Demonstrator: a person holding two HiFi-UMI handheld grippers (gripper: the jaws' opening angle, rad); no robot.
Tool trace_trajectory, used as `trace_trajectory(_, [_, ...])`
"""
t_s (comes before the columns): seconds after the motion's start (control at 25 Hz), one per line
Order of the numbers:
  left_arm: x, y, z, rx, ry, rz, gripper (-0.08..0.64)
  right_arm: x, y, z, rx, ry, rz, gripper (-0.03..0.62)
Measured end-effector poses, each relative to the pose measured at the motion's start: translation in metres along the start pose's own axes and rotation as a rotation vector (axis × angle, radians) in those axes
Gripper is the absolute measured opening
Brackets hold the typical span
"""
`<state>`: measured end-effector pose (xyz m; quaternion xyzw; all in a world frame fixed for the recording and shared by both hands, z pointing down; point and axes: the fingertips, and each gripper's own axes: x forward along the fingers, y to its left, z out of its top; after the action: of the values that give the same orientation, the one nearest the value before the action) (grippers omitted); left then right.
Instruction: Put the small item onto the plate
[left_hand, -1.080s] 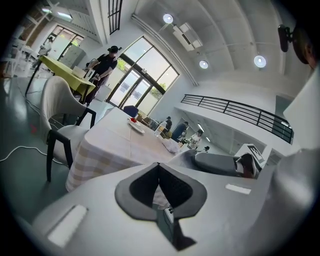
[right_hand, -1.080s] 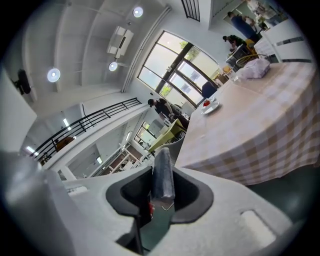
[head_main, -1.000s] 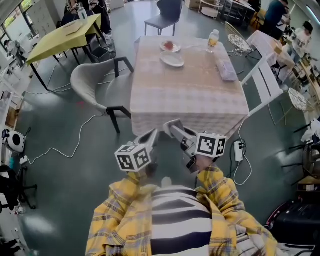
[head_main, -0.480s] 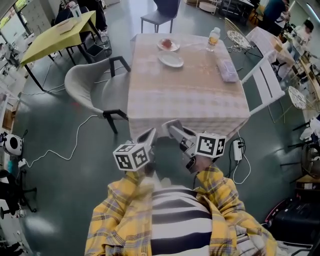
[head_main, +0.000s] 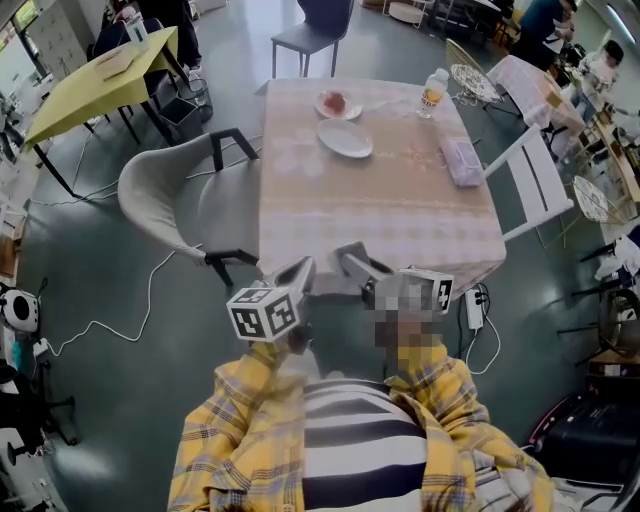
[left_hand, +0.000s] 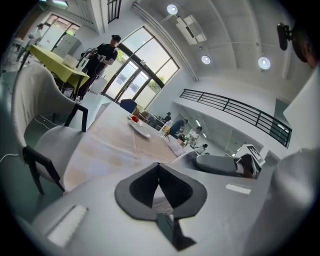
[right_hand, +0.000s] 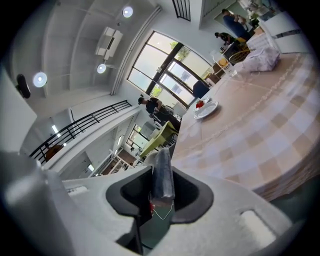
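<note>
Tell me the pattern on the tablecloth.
The tablecloth is a pale beige-and-white check, clearest in the right gripper view.

White plate (head_main: 345, 139) on table (head_main: 380, 220) — far end.

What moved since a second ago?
The person stepped toward the table, bringing the left gripper and right gripper up to its near edge. Nothing was grabbed or dropped. The empty plate and bottle stayed put; both grippers stayed shut.
</note>
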<state>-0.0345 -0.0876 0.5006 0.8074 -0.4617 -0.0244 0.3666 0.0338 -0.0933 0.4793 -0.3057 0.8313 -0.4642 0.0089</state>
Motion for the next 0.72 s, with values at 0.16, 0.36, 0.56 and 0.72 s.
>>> trace_trajectory(0.16, [0.017, 0.020, 0.018, -0.012, 0.012, -0.013, -0.011, 0.023, -0.009, 0.014, 0.007, 0.006, -0.026, 0.103])
trace_trajectory(0.36, [0.035, 0.038, 0.038, -0.012, 0.026, -0.035, -0.011, 0.045, -0.017, 0.033, 0.010, -0.007, -0.043, 0.103])
trace_trajectory(0.56, [0.051, 0.056, 0.054, -0.014, 0.046, -0.052, -0.011, 0.069, -0.025, 0.049, 0.028, -0.021, -0.060, 0.103])
trace_trajectory(0.72, [0.062, 0.062, 0.071, 0.003, 0.054, -0.085, -0.011, 0.083, -0.025, 0.062, 0.024, -0.046, -0.076, 0.103])
